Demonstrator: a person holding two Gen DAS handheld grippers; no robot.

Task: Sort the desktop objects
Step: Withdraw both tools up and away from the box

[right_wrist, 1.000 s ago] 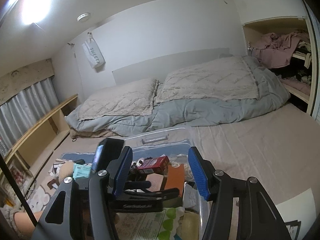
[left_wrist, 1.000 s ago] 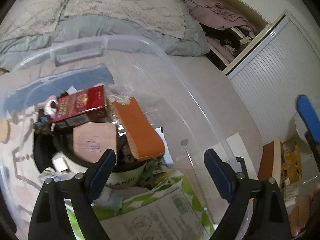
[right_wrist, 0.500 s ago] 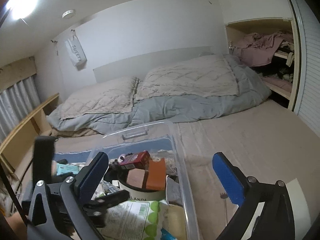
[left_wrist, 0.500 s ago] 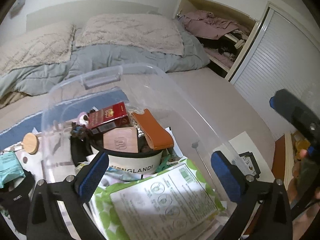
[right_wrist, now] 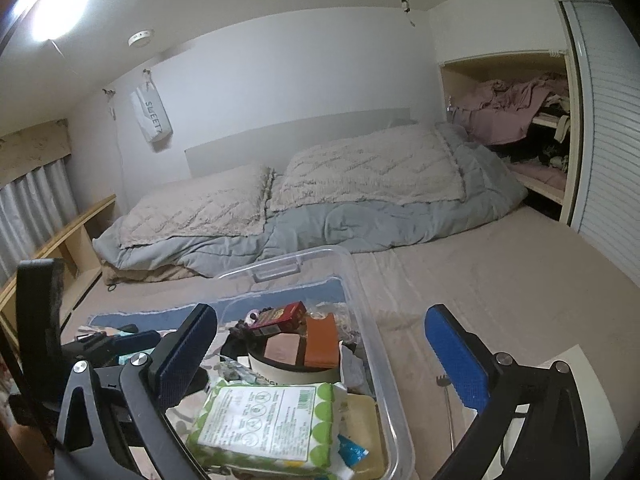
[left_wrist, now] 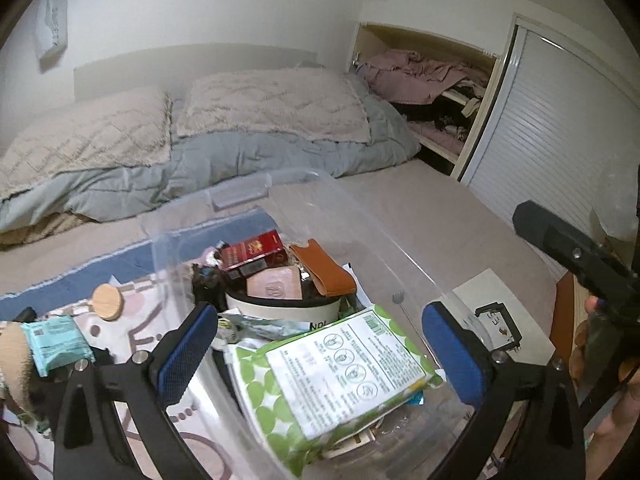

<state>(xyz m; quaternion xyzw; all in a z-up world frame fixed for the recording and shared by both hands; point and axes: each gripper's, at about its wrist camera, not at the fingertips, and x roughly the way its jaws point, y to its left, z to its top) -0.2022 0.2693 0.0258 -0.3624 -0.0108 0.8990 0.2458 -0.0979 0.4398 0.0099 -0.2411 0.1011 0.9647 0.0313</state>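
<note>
A clear plastic bin (left_wrist: 260, 190) (right_wrist: 280, 270) stands on the floor, filled with things. A green-and-white wipes pack (left_wrist: 340, 368) (right_wrist: 264, 416) lies at its near end. Behind it a white round tub (left_wrist: 280, 312) carries a red box (left_wrist: 256, 250), a brown leather case (left_wrist: 326, 268) and a pinkish square piece. My left gripper (left_wrist: 320, 350) hovers open above the bin's near end, holding nothing. My right gripper (right_wrist: 322, 356) is open too, empty, above the bin's right rim. A teal packet (left_wrist: 56, 340) and a round wooden lid (left_wrist: 107, 302) lie on the rug left of the bin.
A bed with a grey duvet (right_wrist: 360, 220) fills the back. An open closet with clothes (left_wrist: 432, 80) and a white slatted door (left_wrist: 552, 128) stand at the right. A thin metal tool (right_wrist: 446, 404) and a black clip (left_wrist: 498, 326) lie right of the bin.
Both grippers have opened wider and drawn back and up from the bin. The left gripper has swung out from between the right gripper's fingers to the left edge of the right wrist view.
</note>
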